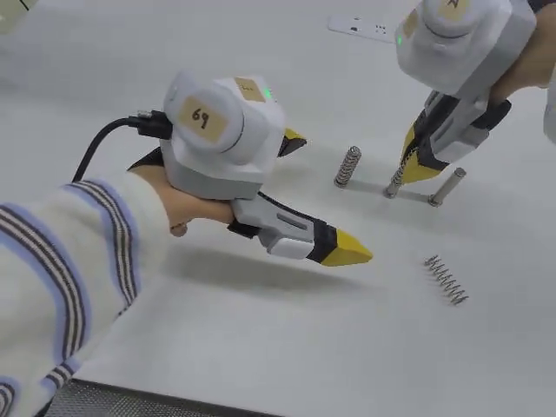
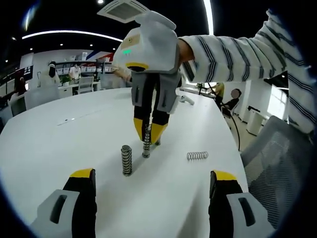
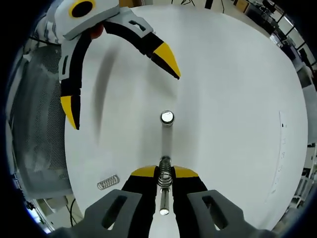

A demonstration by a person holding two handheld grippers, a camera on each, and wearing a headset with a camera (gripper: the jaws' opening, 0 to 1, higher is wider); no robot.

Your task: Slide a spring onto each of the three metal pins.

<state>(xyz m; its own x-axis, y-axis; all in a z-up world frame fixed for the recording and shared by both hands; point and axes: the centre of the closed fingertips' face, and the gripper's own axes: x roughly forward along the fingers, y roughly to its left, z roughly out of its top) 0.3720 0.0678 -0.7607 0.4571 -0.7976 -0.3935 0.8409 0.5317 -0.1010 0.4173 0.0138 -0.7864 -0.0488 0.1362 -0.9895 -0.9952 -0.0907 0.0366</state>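
1. The right hand-held gripper (image 1: 415, 162) reaches down from the upper right of the head view; its yellow-tipped jaws are clamped together on a gripped spring (image 1: 396, 181); its own gripper view shows the coils pinched between the two tips.
2. The gripped spring stands upright on the white table (image 1: 261, 339), between the other two pins; I cannot tell how far down its own pin it sits, since the coils and jaw tips cover it.
3. To its left in the head view stands the spring-covered pin (image 1: 347, 166), upright, with coils wrapped along its length; it is near the right hand-held gripper but clear of it.
4. To its right stands the bare pin (image 1: 447, 186), smooth metal with no spring on it; it is just beside the jaw tips.
5. A loose spring (image 1: 446, 279) lies flat on the table, nearer the person and well apart from the three pins.
6. The left hand-held gripper (image 1: 321, 195) is held low over the table by a hand in a striped sleeve (image 1: 69, 261); its jaws are spread wide with nothing between them; they point towards the pins, short of them.
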